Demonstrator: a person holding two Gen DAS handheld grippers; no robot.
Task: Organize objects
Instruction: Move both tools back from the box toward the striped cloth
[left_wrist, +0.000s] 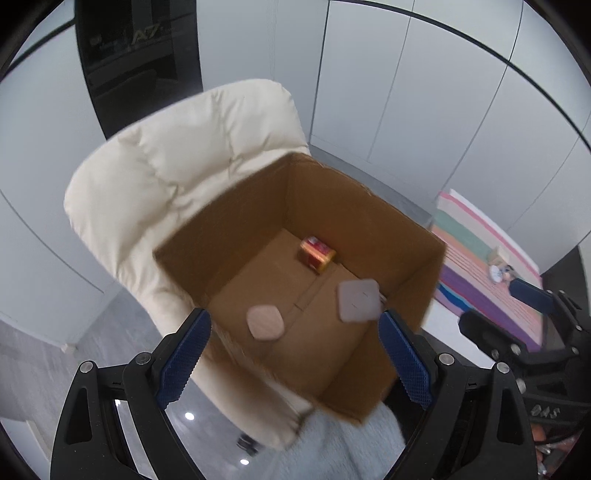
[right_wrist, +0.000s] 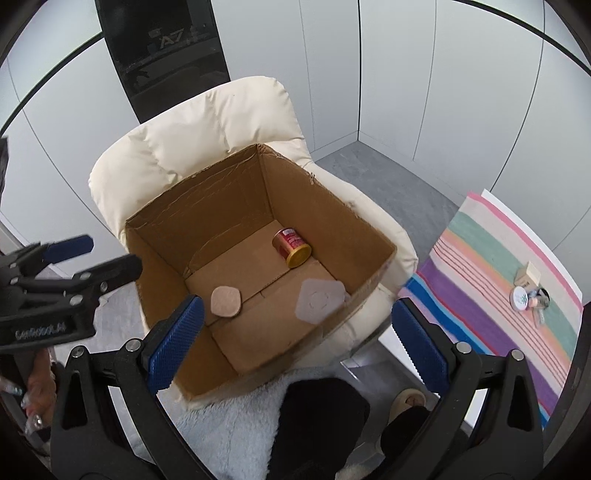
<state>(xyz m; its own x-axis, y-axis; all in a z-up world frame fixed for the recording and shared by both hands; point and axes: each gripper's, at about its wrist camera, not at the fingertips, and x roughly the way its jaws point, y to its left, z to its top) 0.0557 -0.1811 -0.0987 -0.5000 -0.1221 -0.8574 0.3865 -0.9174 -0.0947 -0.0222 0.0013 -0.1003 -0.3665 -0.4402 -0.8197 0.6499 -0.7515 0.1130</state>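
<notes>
Red can (right_wrist: 291, 247) on its side in cardboard box (right_wrist: 166, 236), gold end seemingly toward near-right wall, both tools (left_wrist: 293, 354) (right_wrist: 295, 343) wide open, empty

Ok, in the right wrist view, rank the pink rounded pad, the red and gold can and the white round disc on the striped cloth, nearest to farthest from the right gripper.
1. Pink rounded pad, on the box floor, nearer the left finger.
2. Red and gold can, lying deeper in the cardboard box, toward its back.
3. White round disc, outside the box, far right on the striped cloth.

The right gripper is open.
</notes>
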